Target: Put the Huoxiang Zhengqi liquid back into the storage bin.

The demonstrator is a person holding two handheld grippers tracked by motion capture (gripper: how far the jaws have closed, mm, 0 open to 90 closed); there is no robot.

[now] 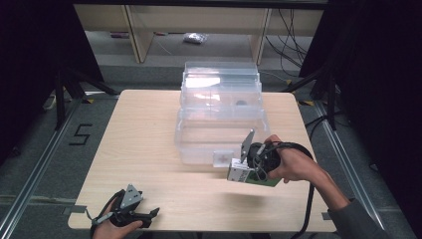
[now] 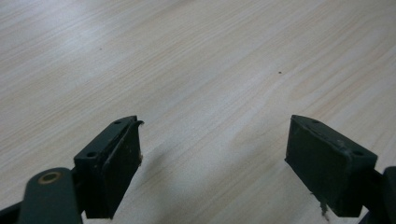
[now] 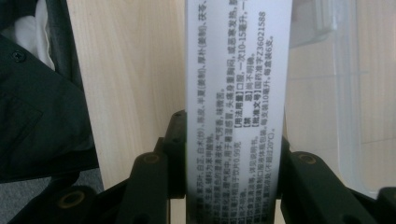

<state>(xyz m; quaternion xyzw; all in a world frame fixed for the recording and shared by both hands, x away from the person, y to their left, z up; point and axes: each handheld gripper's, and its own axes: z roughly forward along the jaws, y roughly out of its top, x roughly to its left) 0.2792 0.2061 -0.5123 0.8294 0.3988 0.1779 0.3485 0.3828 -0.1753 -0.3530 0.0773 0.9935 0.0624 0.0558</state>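
Note:
A small white carton [image 1: 238, 173] with a green edge hangs just above the table in front of a clear plastic bin [image 1: 219, 119]. My right gripper [image 1: 249, 167] is shut on it. In the right gripper view the carton [image 3: 236, 93] stands upright between the jaws, its face covered in fine printed text, and the bin's wall [image 3: 348, 93] is just to its right. My left gripper [image 1: 149, 215] rests at the table's front left corner. Its jaws [image 2: 215, 140] stand wide open over bare wood with nothing between them.
The bin's lid [image 1: 221, 74] is tilted open at the back, and a small dark item [image 1: 242, 103] lies inside. Light wood table [image 1: 144, 139] has free room left of the bin. Shelving, cables and stand legs [image 1: 318, 79] ring the table on the floor.

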